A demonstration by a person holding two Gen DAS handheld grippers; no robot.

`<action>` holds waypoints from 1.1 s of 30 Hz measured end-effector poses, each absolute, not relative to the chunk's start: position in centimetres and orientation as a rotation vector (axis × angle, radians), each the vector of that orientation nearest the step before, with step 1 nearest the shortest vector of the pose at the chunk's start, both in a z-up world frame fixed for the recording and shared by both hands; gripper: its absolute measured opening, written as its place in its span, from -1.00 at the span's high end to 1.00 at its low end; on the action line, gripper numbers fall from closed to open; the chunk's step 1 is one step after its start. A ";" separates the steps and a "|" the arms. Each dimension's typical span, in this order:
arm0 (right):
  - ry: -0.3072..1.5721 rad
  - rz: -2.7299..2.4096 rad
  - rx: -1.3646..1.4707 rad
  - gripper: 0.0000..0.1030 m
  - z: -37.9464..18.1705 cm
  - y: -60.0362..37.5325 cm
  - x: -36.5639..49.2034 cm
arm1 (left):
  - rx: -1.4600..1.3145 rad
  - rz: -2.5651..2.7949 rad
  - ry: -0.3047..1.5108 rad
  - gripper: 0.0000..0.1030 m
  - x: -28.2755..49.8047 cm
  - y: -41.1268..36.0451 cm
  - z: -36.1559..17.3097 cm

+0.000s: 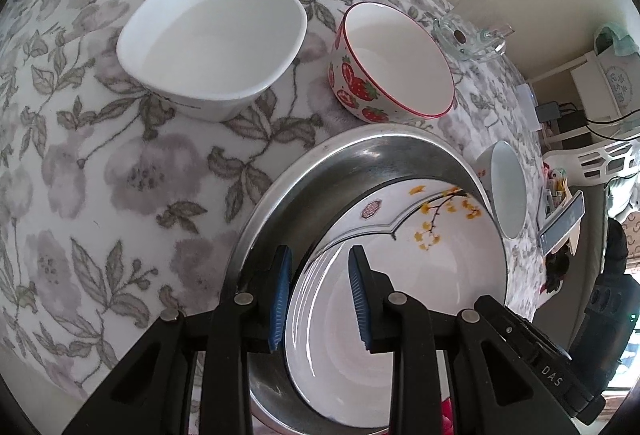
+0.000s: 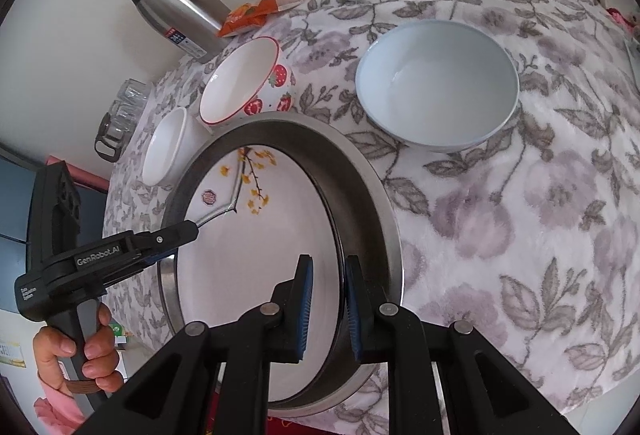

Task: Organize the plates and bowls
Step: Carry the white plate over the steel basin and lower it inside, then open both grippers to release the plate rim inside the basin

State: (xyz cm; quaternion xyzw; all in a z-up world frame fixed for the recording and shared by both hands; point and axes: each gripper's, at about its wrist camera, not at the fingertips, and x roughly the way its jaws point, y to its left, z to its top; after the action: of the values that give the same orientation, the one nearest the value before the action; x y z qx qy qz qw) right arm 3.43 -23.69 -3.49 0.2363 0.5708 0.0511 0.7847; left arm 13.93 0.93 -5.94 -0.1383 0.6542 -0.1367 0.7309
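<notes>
Two grippers straddled plate [image 2: 256, 255] rim inside pan [image 2: 372, 195], lower centre: left gripper [image 1: 318, 299] and right gripper [image 2: 328, 307] both narrow, not clamped. You needed even squeeze, level lift.

Both views are bright and evenly lit by soft, daylight-like light; shadows under the dishes are faint and short; thin streaks of glare run along the steel basin [image 1: 336, 159] rim and the glossy plate [image 2: 256, 275] inside it; the fisheye lens bends the counter [image 2: 520, 235] into a dome and leaves black corners; the centres are sharp, while the edges smear slightly; the near black fingers [image 1: 280, 299] look soft and underexposed.
</notes>
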 end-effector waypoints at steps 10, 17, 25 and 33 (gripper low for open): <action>1.251 0.097 0.515 0.66 -4.2 -23.7 3.6 | -0.315 -0.306 1.430 0.44 14.0 0.9 -5.7; 1.253 0.095 0.514 0.66 -4.3 -23.6 3.7 | -0.315 -0.304 1.427 0.44 13.9 1.0 -5.6; 1.259 0.097 0.509 0.66 -4.4 -23.5 3.8 | -0.317 -0.299 1.408 0.44 14.0 1.3 -5.0; 1.262 0.099 0.515 0.66 -4.5 -23.5 3.8 | -0.315 -0.297 1.393 0.40 14.0 1.3 -4.6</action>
State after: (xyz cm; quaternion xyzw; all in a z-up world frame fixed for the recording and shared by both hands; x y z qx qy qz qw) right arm 3.82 -23.54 -4.49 0.2378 0.5832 0.0458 0.7754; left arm 13.95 1.33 -4.55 -0.1441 0.6364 -0.1356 0.7456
